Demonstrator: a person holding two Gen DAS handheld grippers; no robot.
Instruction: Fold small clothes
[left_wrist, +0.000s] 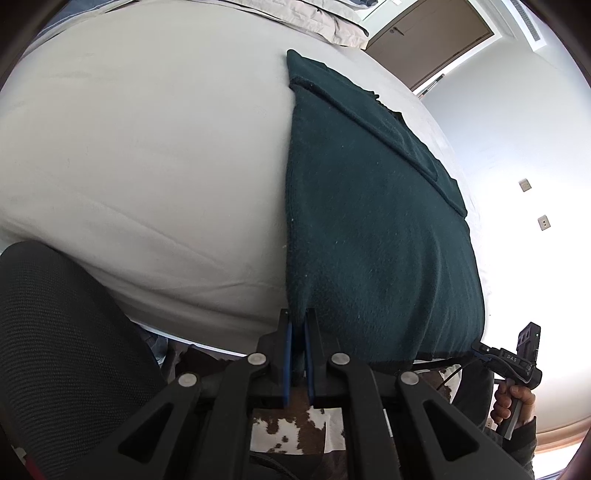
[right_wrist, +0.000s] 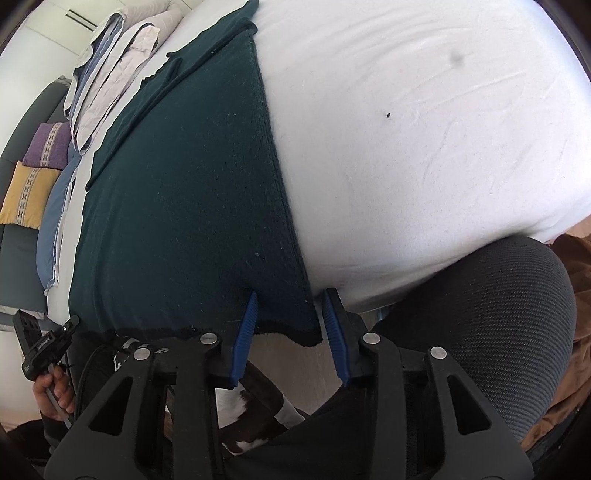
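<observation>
A dark green knitted garment (left_wrist: 369, 221) lies flat on the white bed (left_wrist: 147, 147), its near hem hanging over the bed's front edge. My left gripper (left_wrist: 298, 325) is shut on the garment's near left corner. In the right wrist view the garment (right_wrist: 184, 203) fills the left half. My right gripper (right_wrist: 290, 299) is open, its blue pads (right_wrist: 246, 325) standing either side of the garment's near right corner. The left gripper also shows in the right wrist view (right_wrist: 70, 323), and the right gripper in the left wrist view (left_wrist: 476, 347).
A black mesh chair back (left_wrist: 66, 350) stands at the bed's front edge, also in the right wrist view (right_wrist: 498, 332). Pillows (right_wrist: 110, 66) lie at the head of the bed. A cowhide rug (left_wrist: 288, 428) covers the floor below. A door (left_wrist: 424, 40) is beyond the bed.
</observation>
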